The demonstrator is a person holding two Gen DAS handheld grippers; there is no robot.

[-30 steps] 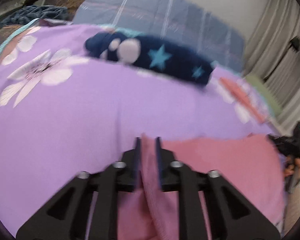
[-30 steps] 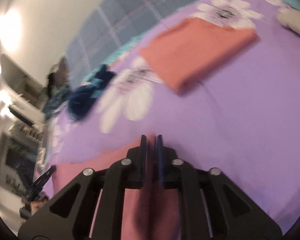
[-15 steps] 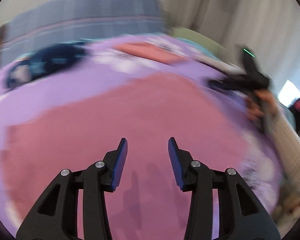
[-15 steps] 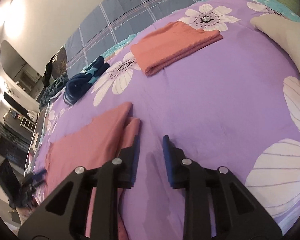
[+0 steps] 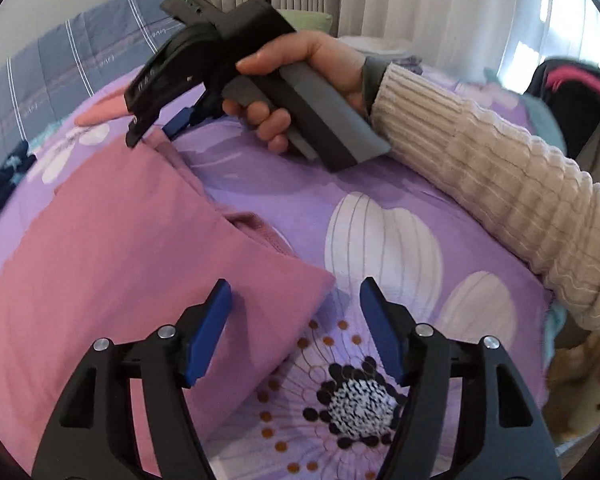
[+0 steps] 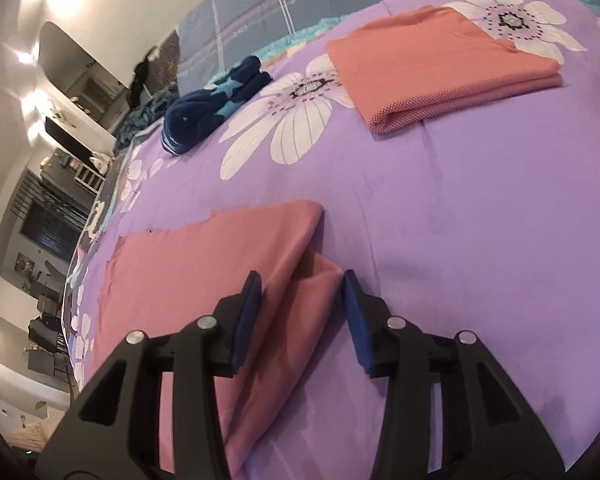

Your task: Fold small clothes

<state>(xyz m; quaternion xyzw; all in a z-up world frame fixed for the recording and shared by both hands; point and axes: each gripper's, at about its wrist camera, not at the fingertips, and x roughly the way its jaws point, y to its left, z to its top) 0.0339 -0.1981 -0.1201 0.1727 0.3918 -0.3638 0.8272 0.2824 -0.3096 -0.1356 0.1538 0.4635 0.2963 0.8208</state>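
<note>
Both sets of fingers stand apart, gripping nothing. The pink garment [image 5: 112,256] lies flat on the purple bedspread [image 5: 300,184], its corner at the left gripper [image 5: 296,320]'s eleven o'clock. The right gripper [image 6: 302,304] straddles a doubled edge. Soft, light, limp cloth probably; best pinched at corners.

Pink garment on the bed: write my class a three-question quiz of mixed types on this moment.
1. True or false: the left gripper is shut on the pink garment.
2. Which folded item lies beyond the pink garment in the right wrist view? A) orange cloth B) green towel C) white shirt
3. Fill in: the right gripper has its jaws ____ around a fold of the pink garment.

Key: 1 false; 2 A, the orange cloth; 3 open.
</note>
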